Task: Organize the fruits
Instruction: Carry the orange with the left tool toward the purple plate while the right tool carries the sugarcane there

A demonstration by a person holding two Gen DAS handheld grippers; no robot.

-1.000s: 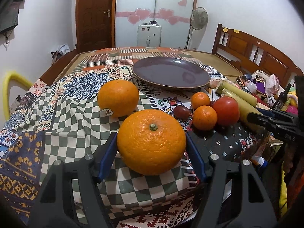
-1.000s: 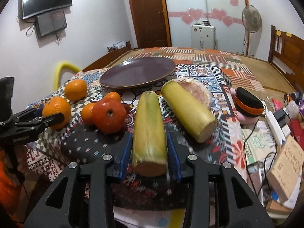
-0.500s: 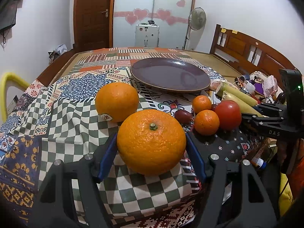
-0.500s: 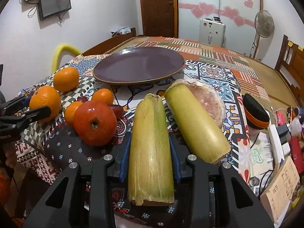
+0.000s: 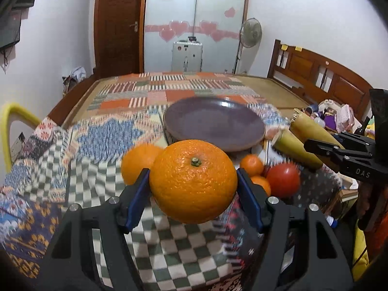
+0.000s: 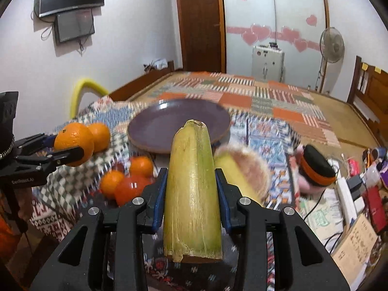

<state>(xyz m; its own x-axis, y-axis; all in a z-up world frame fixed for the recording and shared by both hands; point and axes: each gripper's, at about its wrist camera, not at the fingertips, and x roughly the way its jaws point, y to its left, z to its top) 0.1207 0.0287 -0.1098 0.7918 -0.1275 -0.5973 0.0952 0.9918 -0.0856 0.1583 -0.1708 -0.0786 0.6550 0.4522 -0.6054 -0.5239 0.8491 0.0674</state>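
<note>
The left gripper (image 5: 193, 184) is clamped about half open on a large orange (image 5: 193, 181), held clear of the cloth (image 5: 167, 247). Just behind its left finger a 2nd orange (image 5: 138, 162) is seen, and the plate (image 5: 213, 123) lies ahead. To its right, the right gripper (image 6: 191, 194) is closed narrowly on a green stalk (image 6: 192, 194), also lifted; a 2nd stalk (image 6: 225, 167) rests just right of it. For a good carry, both loads should be kept level and brought over the plate, then lowered until touching before the jaws are released, so the orange is not set rolling. "DAS" is read on the right gripper's side; the left gripper's lettering is too blurred.
</note>
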